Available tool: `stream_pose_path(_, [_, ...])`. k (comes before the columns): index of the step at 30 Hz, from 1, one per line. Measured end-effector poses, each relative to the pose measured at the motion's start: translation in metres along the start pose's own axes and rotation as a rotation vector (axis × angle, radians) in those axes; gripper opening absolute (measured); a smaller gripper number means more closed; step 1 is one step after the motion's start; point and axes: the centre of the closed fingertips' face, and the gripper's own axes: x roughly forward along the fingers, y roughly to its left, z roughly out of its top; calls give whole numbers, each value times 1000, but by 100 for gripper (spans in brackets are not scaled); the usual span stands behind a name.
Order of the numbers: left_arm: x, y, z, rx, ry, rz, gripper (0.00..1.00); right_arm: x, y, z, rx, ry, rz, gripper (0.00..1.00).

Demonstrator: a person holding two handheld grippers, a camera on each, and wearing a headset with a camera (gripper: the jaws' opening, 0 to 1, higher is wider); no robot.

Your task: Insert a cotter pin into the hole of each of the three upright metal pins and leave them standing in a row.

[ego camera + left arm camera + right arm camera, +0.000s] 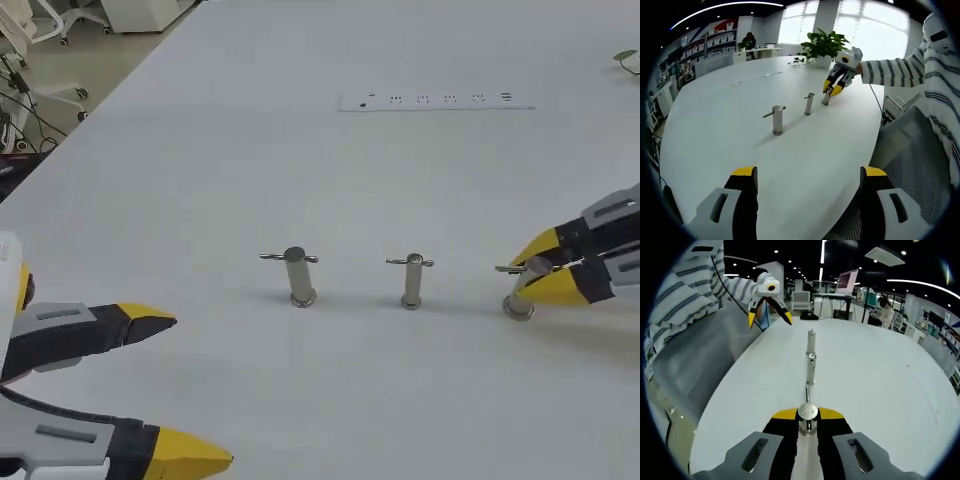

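Three upright metal pins stand in a row on the white table. The left pin [300,278] and the middle pin [412,282] each carry a cotter pin through the top. My right gripper [520,273] is at the third pin [519,305], its yellow-tipped jaws close together on either side of the pin's head [808,412]. It is shut on a cotter pin whose tip [503,268] pokes out of the far side of the hole. My left gripper [200,392] hangs open over bare table at the lower left, well short of the row [809,172].
A white power strip [437,100] lies flat far back on the table. Office chairs [40,60] stand past the table's left edge. A potted plant [824,45] sits at the far end. A striped sleeve [900,70] reaches in behind the right gripper.
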Motion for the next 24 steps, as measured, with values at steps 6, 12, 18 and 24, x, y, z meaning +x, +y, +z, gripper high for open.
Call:
stream_pose_path(6, [1,-3,-5,-6,22,-9,83,1,0,1,8,-9,-18,14])
stream_pose_path(12, [0,-2,-6,-5,25,-6,82,1,-1,1,47,-38,-29,15])
stream_pose_path(18, [-1,-1,-8,-1,26,-2,82,1,-1,2,63,-38,-23,15])
stream_pose_path(24, [-4,1,-9,-1,23,4,83,0,-4,-2,105,-29,-54,27])
